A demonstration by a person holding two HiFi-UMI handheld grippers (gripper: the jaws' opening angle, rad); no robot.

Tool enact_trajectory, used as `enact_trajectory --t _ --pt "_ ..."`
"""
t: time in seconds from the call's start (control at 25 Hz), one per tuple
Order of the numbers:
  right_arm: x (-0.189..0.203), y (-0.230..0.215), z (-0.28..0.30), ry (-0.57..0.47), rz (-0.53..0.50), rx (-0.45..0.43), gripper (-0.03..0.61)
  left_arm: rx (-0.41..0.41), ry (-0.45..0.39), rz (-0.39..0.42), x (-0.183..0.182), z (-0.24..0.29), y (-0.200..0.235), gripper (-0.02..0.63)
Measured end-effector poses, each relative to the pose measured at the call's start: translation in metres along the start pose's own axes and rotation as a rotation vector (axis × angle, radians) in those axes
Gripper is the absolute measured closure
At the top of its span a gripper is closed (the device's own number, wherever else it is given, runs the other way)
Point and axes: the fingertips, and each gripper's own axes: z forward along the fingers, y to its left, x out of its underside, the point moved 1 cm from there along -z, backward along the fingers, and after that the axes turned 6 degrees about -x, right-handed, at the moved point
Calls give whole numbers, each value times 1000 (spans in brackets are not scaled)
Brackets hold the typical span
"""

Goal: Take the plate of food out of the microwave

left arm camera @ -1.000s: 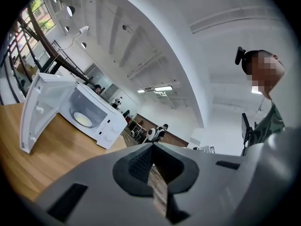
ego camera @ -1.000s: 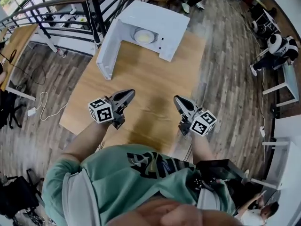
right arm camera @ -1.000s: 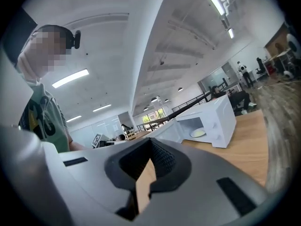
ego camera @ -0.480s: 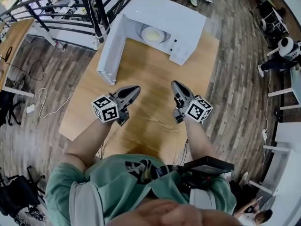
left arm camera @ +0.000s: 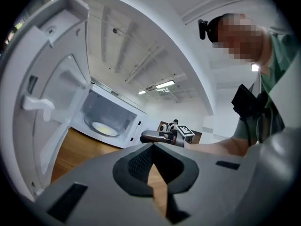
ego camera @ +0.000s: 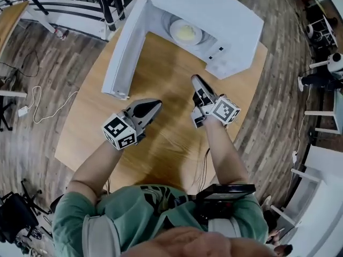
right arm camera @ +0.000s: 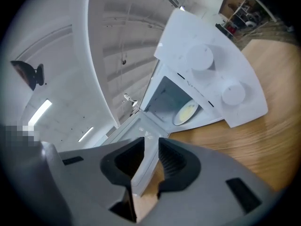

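Microwave (ego camera: 225,15) at 12 o'clock on surface (ego camera: 161,84), door (ego camera: 122,52) open twd 10 o'clock. Plate of food (ego camera: 185,32) inside; food pale yellow, poss. egg. Left hand-held gripper (ego camera: 154,104): jaws together, empty. Right hand-held gripper (ego camera: 196,80): jaws just been opening, now apart, nothing betw.

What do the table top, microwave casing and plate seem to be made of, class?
Table top: wood or wood-look laminate, satin; visible grain.
Microwave casing: white painted metal or plastic, matt; uniform, unreflective.
Plate: probably glazed ceramic; pale, smooth rim.
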Motion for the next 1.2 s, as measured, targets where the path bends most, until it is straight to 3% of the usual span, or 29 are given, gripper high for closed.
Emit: enact_trajectory --t 0.2,0.56,0.8,1.2 --pt "4 -28 40 -12 82 -44 503 -2 -34 21 11 15 16 618" --pt "-12 -96 83 -96 284 5 503 21 -61 8 23 40 36 618" --pt "-22 -117 119 -148 365 -27 503 38 -42 25 30 42 47 619" --pt "-21 -136 137 -240 421 39 503 73 -38 -29 36 30 51 618"
